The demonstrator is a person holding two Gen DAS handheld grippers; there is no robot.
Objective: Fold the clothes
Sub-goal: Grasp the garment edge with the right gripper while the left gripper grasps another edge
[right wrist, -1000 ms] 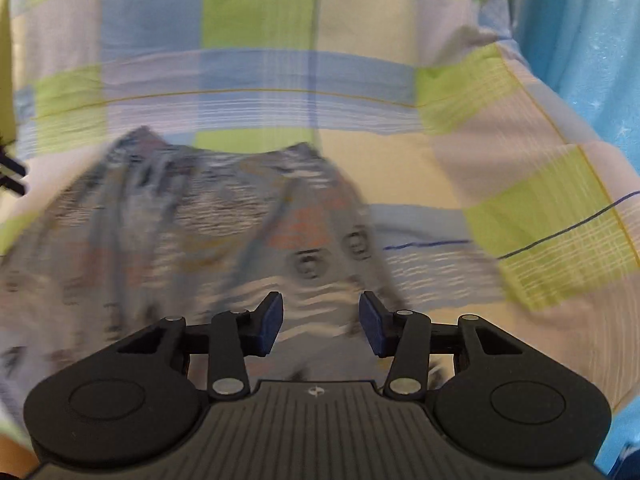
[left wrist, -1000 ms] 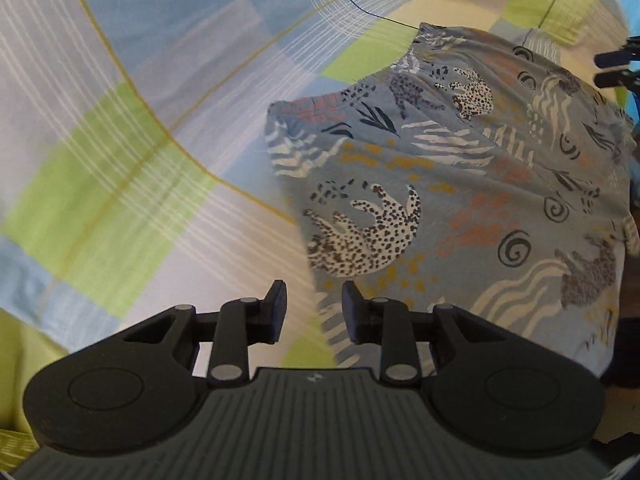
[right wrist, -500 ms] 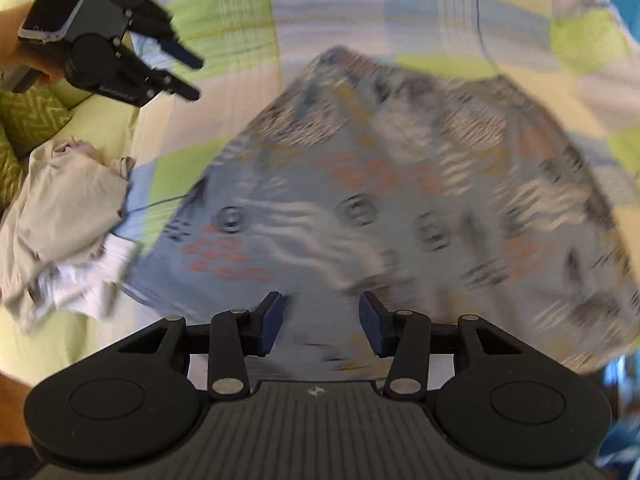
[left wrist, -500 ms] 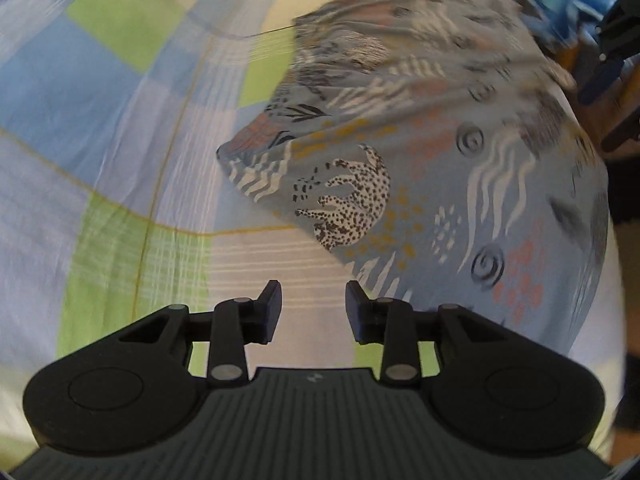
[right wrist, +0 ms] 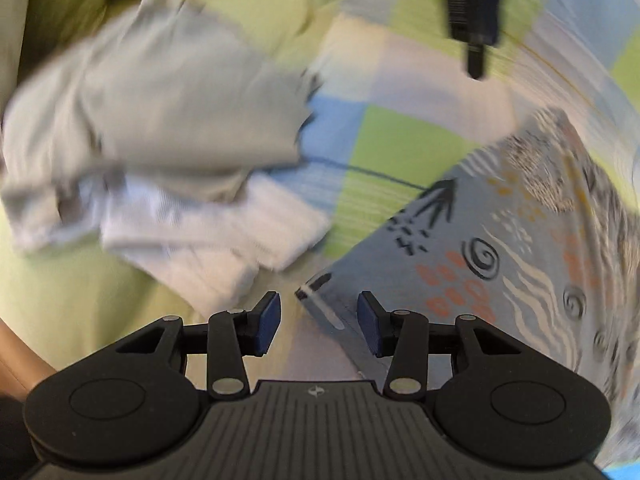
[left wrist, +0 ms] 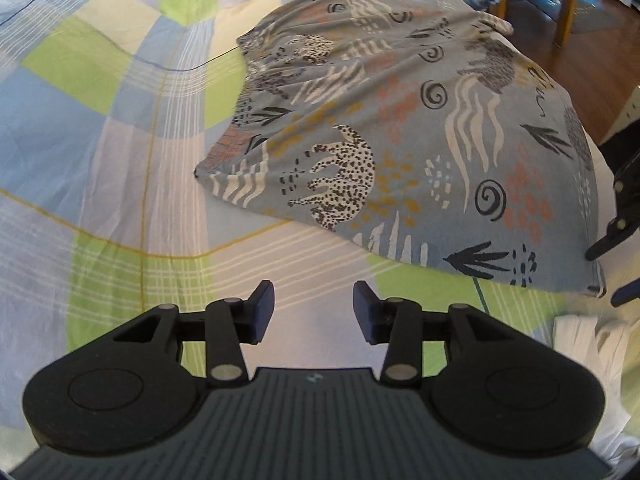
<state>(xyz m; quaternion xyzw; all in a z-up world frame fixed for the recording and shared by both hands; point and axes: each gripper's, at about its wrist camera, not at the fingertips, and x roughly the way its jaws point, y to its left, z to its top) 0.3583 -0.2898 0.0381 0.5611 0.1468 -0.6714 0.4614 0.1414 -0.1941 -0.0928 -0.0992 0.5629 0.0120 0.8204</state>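
Note:
A blue-grey garment (left wrist: 400, 128) printed with leopards, spirals and leaves lies spread on the checked bedspread (left wrist: 120, 140). My left gripper (left wrist: 314, 306) hovers open over bare bedspread, a short way in front of the garment's near hem. My right gripper (right wrist: 319, 318) is open too, with a corner of the same garment (right wrist: 500, 264) lying between and just beyond its fingers, not clamped. The right gripper's fingers (left wrist: 616, 216) show at the right edge of the left wrist view. The left gripper (right wrist: 472, 8) appears blurred at the top of the right wrist view.
A crumpled pile of beige and white clothes (right wrist: 160, 140) lies left of the printed garment on the green part of the bed. Past the bed's far edge are wooden chair legs (left wrist: 566, 12) and a dark wooden floor (left wrist: 600, 60).
Both grippers have swung round the garment: the left now faces its near hem from farther back, the right has dropped to its corner beside the pile of clothes. Both stayed open.

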